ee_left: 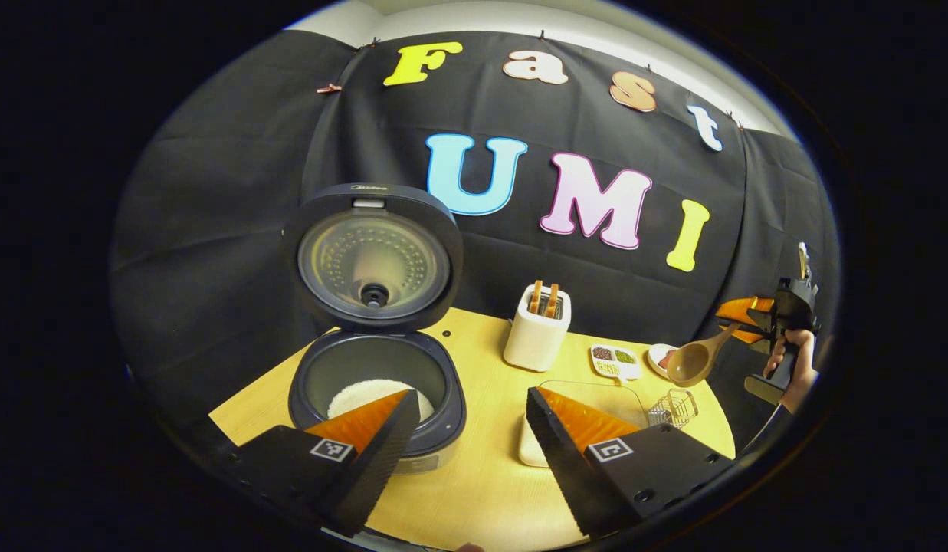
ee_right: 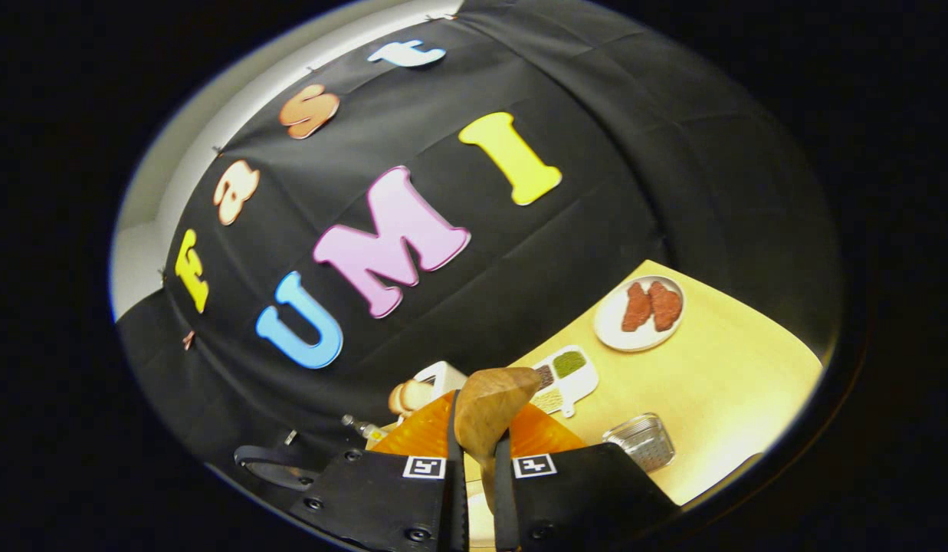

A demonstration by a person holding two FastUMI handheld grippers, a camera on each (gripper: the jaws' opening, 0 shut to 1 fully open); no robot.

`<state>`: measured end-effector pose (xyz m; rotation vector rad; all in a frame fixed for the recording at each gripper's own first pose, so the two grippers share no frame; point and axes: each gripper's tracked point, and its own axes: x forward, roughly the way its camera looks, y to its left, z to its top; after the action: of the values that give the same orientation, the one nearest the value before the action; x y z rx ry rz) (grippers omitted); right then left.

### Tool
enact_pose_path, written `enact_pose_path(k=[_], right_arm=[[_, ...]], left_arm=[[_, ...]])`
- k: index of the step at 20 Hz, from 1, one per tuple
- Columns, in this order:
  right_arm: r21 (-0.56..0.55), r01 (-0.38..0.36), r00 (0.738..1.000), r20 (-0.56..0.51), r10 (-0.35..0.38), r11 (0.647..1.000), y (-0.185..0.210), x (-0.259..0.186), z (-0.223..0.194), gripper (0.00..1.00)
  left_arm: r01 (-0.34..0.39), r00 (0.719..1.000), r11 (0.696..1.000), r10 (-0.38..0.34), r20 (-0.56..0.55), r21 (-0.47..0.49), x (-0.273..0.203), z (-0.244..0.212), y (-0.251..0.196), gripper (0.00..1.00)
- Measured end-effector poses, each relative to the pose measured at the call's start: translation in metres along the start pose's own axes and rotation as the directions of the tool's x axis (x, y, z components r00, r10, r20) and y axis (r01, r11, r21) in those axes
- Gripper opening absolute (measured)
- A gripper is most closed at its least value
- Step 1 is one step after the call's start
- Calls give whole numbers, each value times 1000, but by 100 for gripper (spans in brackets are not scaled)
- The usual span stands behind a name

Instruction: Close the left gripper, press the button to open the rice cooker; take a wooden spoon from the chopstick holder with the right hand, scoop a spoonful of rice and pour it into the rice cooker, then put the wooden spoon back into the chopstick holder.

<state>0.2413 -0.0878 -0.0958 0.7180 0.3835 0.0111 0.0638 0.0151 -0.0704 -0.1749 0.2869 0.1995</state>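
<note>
- Cooker (ee_left: 375, 368) stood open on the table (ee_left: 481, 475), rice inside — button step done.
- Left claw (ee_left: 466, 429) hung spread before it.
- Right claw (ee_right: 474, 460) pinched the spoon (ee_right: 489, 410), aloft; the bowl looked empty — return to the holder (ee_left: 536, 337) remained.

L gripper (ee_left: 466, 418) jaws wide apart, R gripper (ee_right: 474, 468) clamped tight, raised, tilted, hand (ee_left: 795, 368) on grip

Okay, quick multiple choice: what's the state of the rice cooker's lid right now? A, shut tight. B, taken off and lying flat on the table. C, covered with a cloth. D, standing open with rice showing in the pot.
D: in the left gripper view the rice cooker has its lid raised upright behind the pot, and white rice shows inside.
</note>
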Motion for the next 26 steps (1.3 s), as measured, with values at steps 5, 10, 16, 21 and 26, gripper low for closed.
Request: enact_pose_path(k=[5, 10, 16, 21, 26], right_arm=[[27, 95, 995, -4, -95, 995, -73, 14, 8, 17], [-29, 148, 988, -38, -149, 989, -121, 35, -8, 18], [-76, 155, 980, -115, -163, 985, -144, 56, -52, 18], [-103, 157, 976, -133, -170, 982, -148, 58, -66, 19], [-95, 141, 983, -102, -151, 985, -135, 45, -56, 40]], left_arm=[[-45, 998, 999, 46, -34, 20, 2, -4, -23, 95], [-133, 989, 990, 129, -68, -52, -5, -6, -38, 96], [-208, 975, 974, 200, -92, -89, -21, -14, -34, 95], [-266, 963, 959, 261, -67, -94, -32, -7, -15, 95], [-296, 954, 952, 298, 21, -74, -38, 25, 12, 95]])
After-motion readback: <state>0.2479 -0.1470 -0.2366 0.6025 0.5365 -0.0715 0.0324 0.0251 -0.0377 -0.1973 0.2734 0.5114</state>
